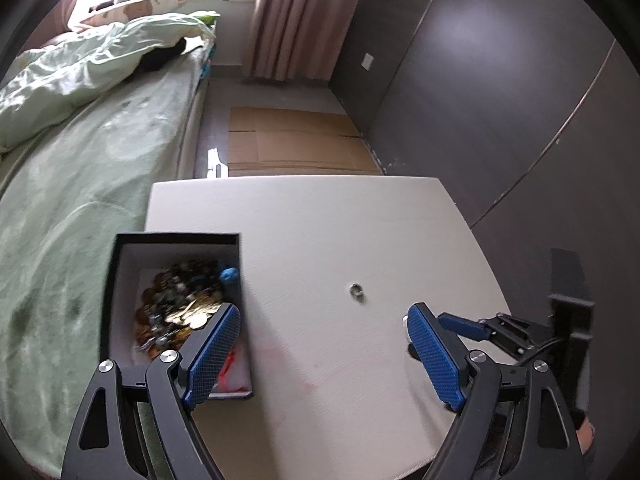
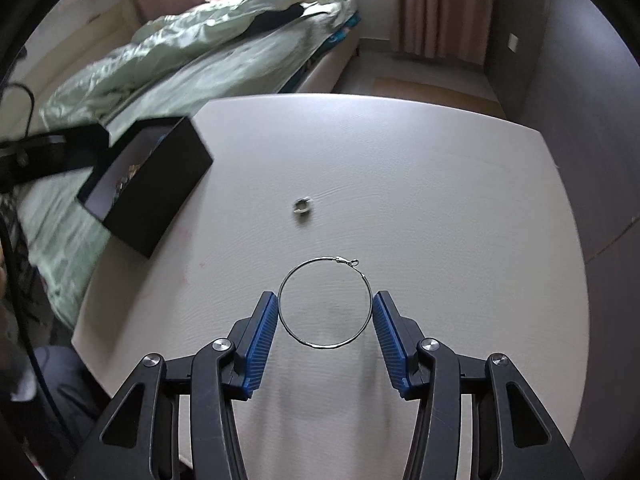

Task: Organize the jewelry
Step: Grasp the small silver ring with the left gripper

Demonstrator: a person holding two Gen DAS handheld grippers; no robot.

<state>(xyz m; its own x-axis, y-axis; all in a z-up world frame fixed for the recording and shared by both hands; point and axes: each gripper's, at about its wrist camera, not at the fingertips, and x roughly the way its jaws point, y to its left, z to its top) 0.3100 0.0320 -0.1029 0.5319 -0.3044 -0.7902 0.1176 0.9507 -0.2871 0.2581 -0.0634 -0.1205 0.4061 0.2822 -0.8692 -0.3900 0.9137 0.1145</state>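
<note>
While the right gripper (image 2: pixel 325 322) brackets a large thin silver wire hoop earring (image 2: pixel 324 302), its blue ribbed pads sit at either side of the hoop, touching or just short of it; cannot tell for certain whether they are pinching the wire or only flanking it. Hoop looks to lie flat on the pale grey wood-grain bench (image 2: pixel 440 208), clasp end pointing away from the gripper. Approach across the widest part seems sensible: thin springy wire gives little else to bear on, and it could slip or flex under a squeeze. Farther off, in open bench, a small chunky silver ring (image 2: pixel 302 205) lies by itself, well apart from the hoop. At the bench's left edge sits a matte black rectangular cardboard box with pale lining (image 1: pixel 120 280), lid off, holding a heap of mixed jewelry (image 1: pixel 180 304): brassy coin-like discs, dark beads, one blue bead, some red cord near the close wall. Judging by that, the box is the collecting place and hoop and ring remain to go in. Left gripper (image 1: pixel 320 344) hangs with jaws spread wide and nothing between them, one pad over the box's near corner, the other out over bare bench; likely placed to steady the box. Rumpled pale green bedding (image 1: pixel 80 140) lies beside the bench.
</note>
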